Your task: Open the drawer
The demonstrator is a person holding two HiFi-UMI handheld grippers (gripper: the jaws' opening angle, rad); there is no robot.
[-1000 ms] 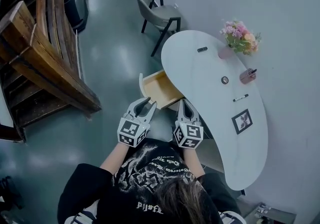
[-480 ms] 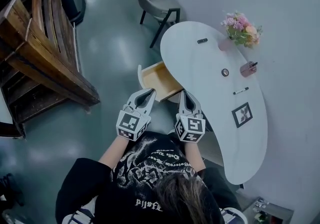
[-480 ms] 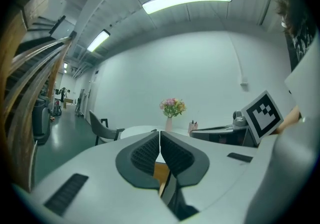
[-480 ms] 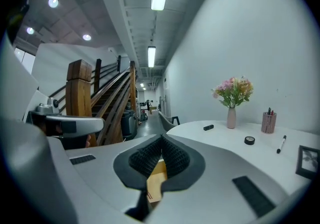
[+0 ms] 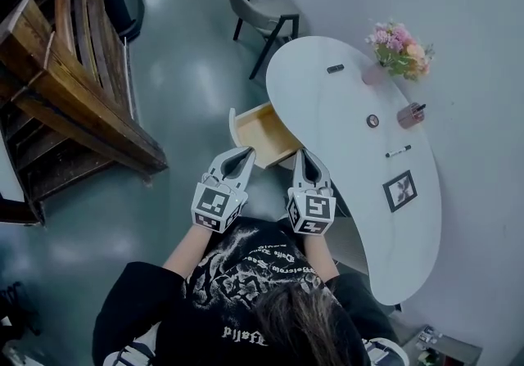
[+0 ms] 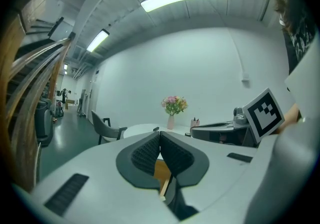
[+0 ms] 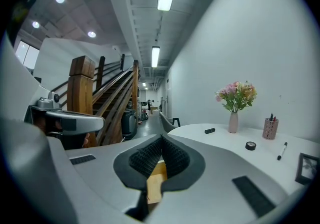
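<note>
A wooden drawer (image 5: 264, 135) stands pulled out from the left side of the white curved desk (image 5: 344, 168), its inside bare. My left gripper (image 5: 246, 154) hovers just short of the drawer's near corner; its jaws have just been closing and now meet with nothing between them. My right gripper (image 5: 304, 155) is beside it at the desk's edge, also shut and holding nothing. In the left gripper view the left gripper (image 6: 160, 133) has its pads together, with a strip of the drawer (image 6: 161, 170) below them. The right gripper view shows the right gripper (image 7: 161, 139) shut above the drawer (image 7: 157, 178).
On the desk are a flower vase (image 5: 399, 47), a pen cup (image 5: 407, 115), a tape roll (image 5: 372, 120), a marker (image 5: 397, 151), a picture frame (image 5: 399, 191) and a small black object (image 5: 335, 69). A chair (image 5: 266, 11) stands beyond; a wooden staircase (image 5: 74, 94) is left.
The left gripper's jaws went from open to shut, with nothing taken between them. Both grippers stayed near the drawer, which remains pulled out as before.
</note>
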